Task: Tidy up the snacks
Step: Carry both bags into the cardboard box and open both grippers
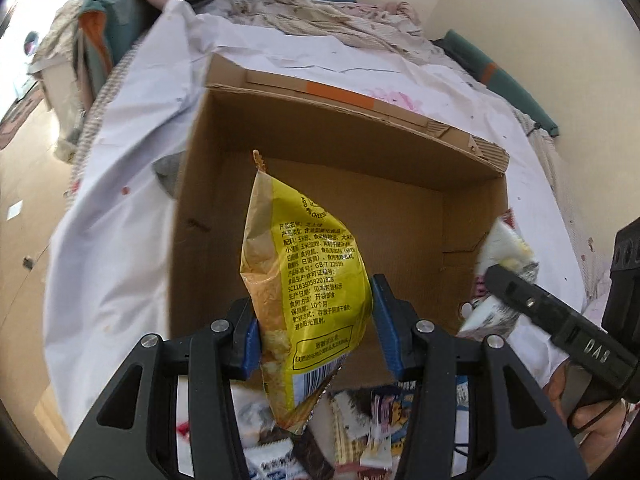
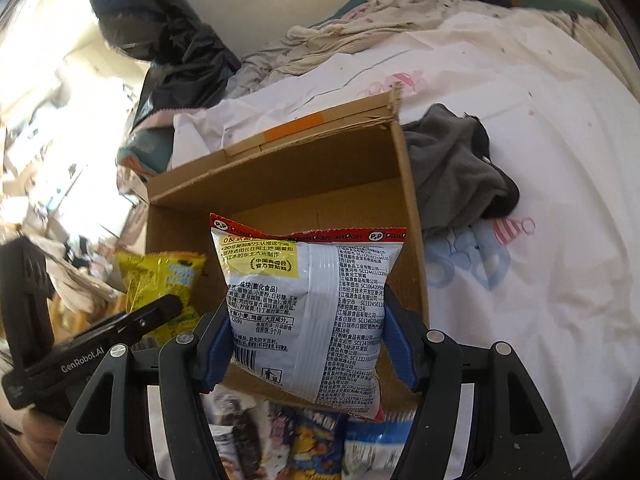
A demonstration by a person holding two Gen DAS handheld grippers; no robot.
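Observation:
My left gripper (image 1: 314,316) is shut on a yellow snack bag (image 1: 308,280) and holds it above the near edge of an open cardboard box (image 1: 328,184). My right gripper (image 2: 306,340) is shut on a white snack bag with a red top edge (image 2: 312,308), also above the box (image 2: 280,184). The right gripper and its white bag (image 1: 504,256) show at the right of the left wrist view. The left gripper and its yellow bag (image 2: 160,280) show at the left of the right wrist view. The box looks empty inside.
The box sits on a bed with a white sheet (image 2: 520,140). Several loose snack packets (image 1: 360,432) lie below the grippers. A dark grey garment (image 2: 452,172) lies right of the box. Crumpled bedding (image 1: 320,12) is piled behind it.

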